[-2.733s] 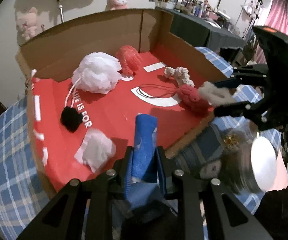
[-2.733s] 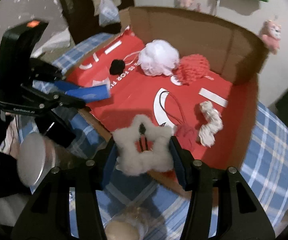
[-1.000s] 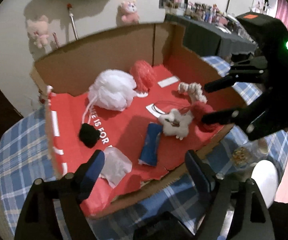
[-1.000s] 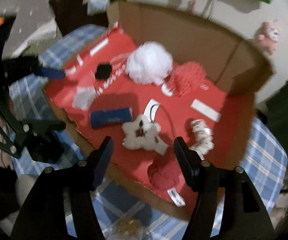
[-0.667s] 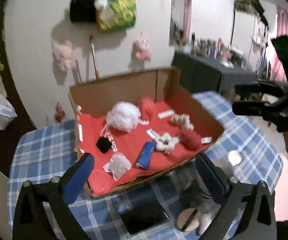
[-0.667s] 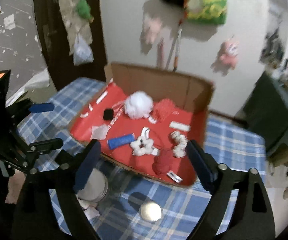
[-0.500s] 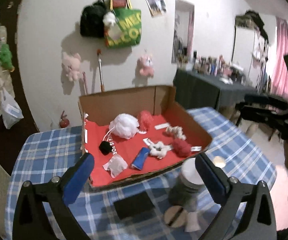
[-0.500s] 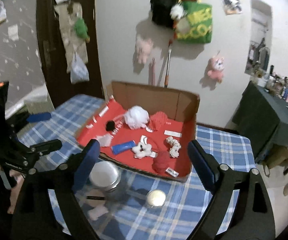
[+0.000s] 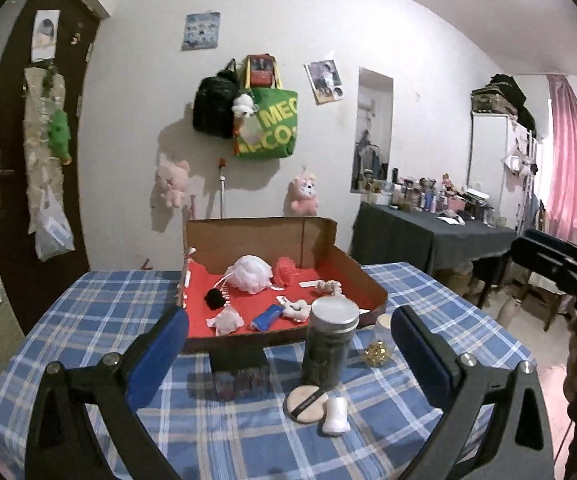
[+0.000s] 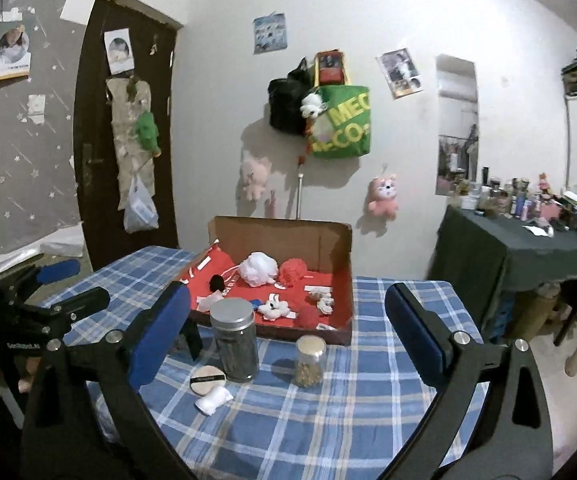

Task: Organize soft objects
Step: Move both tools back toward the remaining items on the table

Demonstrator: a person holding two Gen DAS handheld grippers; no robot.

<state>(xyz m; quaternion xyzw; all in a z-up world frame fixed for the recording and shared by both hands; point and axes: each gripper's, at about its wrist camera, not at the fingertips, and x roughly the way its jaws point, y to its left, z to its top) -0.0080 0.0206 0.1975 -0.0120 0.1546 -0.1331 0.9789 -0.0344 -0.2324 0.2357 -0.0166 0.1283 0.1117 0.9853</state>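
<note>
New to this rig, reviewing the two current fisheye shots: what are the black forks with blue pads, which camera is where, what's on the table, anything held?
No robot arm: a person holds a two-finger gripper in each hand, with a camera on each looking along its fingers. The fork in one view is the left gripper; in the other, the right gripper, its jaws opening. Neither holds anything. On the checked tablecloth sits a cardboard box with soft things on its red floor: a white pouf, a blue roll, a white star. Nearer stand a dark jar and a small jar, with a powder puff and a white sponge in front.
</note>
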